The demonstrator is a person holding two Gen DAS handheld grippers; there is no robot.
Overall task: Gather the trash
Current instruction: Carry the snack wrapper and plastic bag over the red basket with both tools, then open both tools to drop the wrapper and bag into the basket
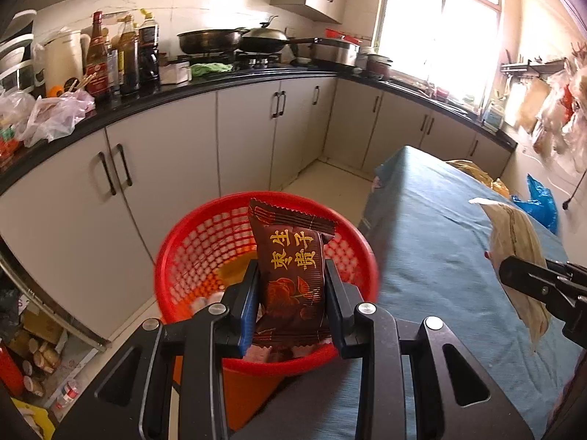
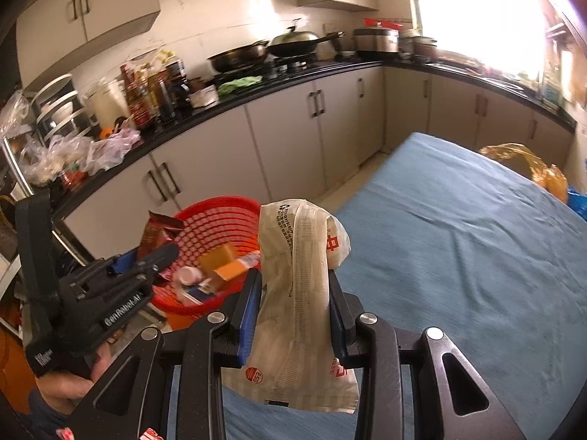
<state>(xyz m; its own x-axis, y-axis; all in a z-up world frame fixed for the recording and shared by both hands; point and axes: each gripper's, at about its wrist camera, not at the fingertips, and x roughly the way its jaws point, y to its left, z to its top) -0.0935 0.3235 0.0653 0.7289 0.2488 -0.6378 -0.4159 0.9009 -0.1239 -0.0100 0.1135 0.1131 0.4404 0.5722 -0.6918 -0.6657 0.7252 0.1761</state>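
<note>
The left gripper (image 1: 291, 275) pinches a dark brown foil snack wrapper (image 1: 290, 275) above the round red plastic basket (image 1: 172, 253), poised for dropping; the right gripper (image 2: 295, 293) clamps a crumpled beige paper wrapper (image 2: 301, 293) beside that basket, over the blue-clothed table (image 2: 458, 238).

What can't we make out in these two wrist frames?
- Basket contents: in the left wrist view the brown packet and the left gripper cover most of the inside.
- Cream wrapper: its lower part is hidden behind the right gripper in the left wrist view.
- Window: glare washes out everything outside, both views.
- Bottle labels: too small and blurred, right wrist view.
- Yellow bag: partly hidden behind the table.
</note>
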